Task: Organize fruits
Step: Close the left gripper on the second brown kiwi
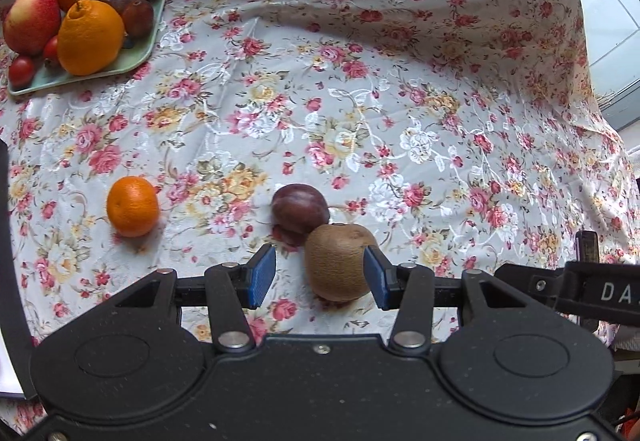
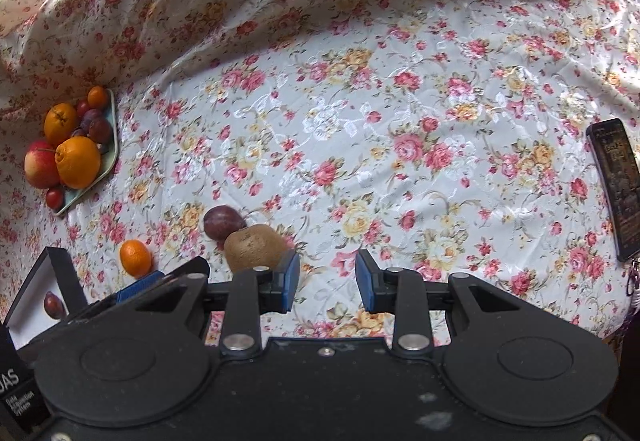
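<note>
A brown kiwi (image 1: 338,261) lies on the floral cloth between the blue pads of my left gripper (image 1: 319,277), which stands open. The kiwi sits close to the right-hand pad, well apart from the other one. A dark plum (image 1: 300,211) touches the kiwi's far side. A small mandarin (image 1: 132,206) lies alone to the left. My right gripper (image 2: 328,283) is open over bare cloth with nothing between its pads. The kiwi (image 2: 256,245) is just left of it, beside the plum (image 2: 223,222) and the mandarin (image 2: 135,258).
A pale green tray (image 1: 140,59) at the far left holds oranges, an apple, plums and small red fruits. The same tray (image 2: 114,145) shows in the right wrist view. A black phone (image 2: 614,189) lies at the right edge. The cloth rises in folds behind.
</note>
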A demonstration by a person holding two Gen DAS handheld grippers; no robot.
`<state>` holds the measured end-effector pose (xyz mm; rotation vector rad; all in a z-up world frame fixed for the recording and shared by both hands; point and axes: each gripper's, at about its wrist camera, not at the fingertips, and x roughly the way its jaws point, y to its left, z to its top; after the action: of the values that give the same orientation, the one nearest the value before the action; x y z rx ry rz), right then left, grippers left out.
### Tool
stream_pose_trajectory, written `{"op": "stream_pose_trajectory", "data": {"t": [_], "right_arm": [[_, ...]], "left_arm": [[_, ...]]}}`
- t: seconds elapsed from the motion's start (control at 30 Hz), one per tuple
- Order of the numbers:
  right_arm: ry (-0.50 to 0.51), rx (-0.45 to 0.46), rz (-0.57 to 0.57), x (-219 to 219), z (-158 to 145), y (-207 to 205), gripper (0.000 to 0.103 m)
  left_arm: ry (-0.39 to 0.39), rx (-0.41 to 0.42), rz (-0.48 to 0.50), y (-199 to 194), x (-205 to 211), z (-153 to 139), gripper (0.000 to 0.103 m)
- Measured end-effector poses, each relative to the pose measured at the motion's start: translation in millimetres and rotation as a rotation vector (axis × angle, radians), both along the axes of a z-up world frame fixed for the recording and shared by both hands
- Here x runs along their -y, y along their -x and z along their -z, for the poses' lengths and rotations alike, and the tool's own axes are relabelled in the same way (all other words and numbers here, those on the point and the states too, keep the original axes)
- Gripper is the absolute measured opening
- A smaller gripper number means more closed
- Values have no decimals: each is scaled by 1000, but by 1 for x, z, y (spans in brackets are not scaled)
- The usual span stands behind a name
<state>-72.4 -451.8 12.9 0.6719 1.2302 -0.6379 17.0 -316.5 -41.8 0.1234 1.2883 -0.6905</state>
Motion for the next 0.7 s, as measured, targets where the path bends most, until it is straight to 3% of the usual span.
{"op": "stream_pose_trajectory", "data": {"t": [0.57,0.7], "right_arm": [[8,-27,4,15,11,23,34],[11,-36,4,17,14,25,34]], "left_arm": [[-121,-39,-44,13,41,38,57],[-104,-48,-87,11,34,35,56]]}}
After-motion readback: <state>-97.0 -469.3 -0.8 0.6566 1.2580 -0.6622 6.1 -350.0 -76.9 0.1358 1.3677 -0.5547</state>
